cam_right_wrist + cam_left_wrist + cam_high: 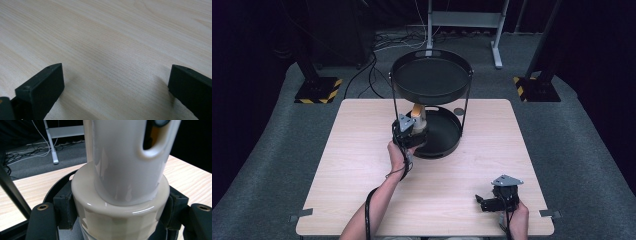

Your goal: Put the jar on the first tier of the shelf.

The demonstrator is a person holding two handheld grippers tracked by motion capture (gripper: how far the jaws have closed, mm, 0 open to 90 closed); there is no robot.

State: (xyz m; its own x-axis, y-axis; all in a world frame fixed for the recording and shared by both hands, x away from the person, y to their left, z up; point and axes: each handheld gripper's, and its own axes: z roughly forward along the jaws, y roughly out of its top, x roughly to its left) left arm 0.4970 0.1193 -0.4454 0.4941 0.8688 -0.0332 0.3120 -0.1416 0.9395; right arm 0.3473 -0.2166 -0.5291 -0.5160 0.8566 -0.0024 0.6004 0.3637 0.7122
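The right gripper point(492, 201) is held wide apart over bare table point(112, 45). Farther off, the left gripper point(120, 212) is clamped around a glossy cream ceramic jug point(120, 170) at the two-tier black tray's point(447, 145) lower tier; it is judged rigid, slippery, breakable, best gripped at its wide base.

Pale wood counter point(362, 175) on grey carpet point(272, 150); cables point(382, 47), a metal stand point(462, 20) and striped bases point(318, 91) behind.

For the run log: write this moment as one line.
left tongs: shut on jug | jug: over lower tray | right tongs: open, over table
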